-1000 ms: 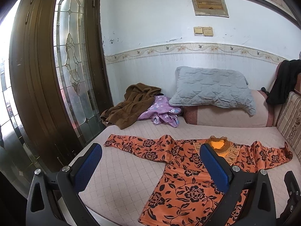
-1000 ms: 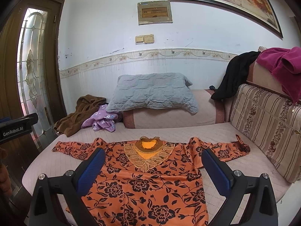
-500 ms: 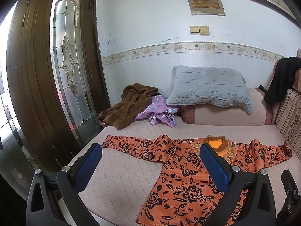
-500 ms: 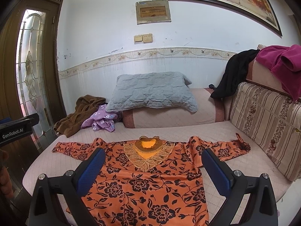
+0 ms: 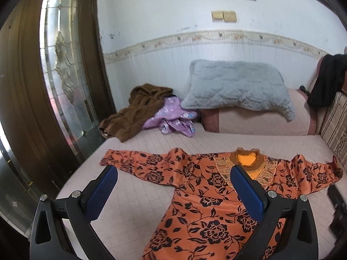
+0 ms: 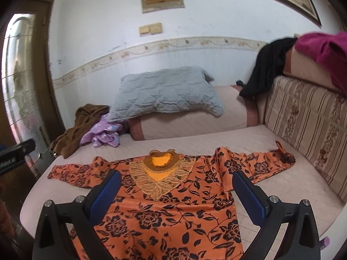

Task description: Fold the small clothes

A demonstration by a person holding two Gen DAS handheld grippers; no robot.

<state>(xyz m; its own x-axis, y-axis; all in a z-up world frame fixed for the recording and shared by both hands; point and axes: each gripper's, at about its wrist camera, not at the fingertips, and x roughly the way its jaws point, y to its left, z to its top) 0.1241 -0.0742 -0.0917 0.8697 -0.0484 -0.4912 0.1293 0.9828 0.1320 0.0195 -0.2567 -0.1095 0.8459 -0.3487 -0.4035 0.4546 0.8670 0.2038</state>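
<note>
Orange floral blouse (image 6: 164, 205) lies flat and face up on the quilted pink mattress (image 6: 271, 186), both sleeves spread out sideways and its embroidered gold neckline (image 6: 161, 169) pointing toward the bolster. Left tool (image 5: 173, 186) hovers above the blouse's left shoulder and sleeve, blue pads (image 5: 102, 192) wide apart, holding nothing. Right tool (image 6: 176, 191) hovers above the blouse's chest, pads (image 6: 249, 197) likewise wide apart and empty. Beyond the neckline, a grey quilted pillow (image 6: 167, 91) rests on a pink bolster (image 6: 195, 119). Left of the bolster sit a crumpled purple garment (image 6: 102, 134) and a brown garment (image 6: 80, 125). Right of the blouse runs a striped backrest cushion (image 6: 308, 119), with a black garment (image 6: 269, 65) and a magenta garment (image 6: 325, 49) draped over its top.
</note>
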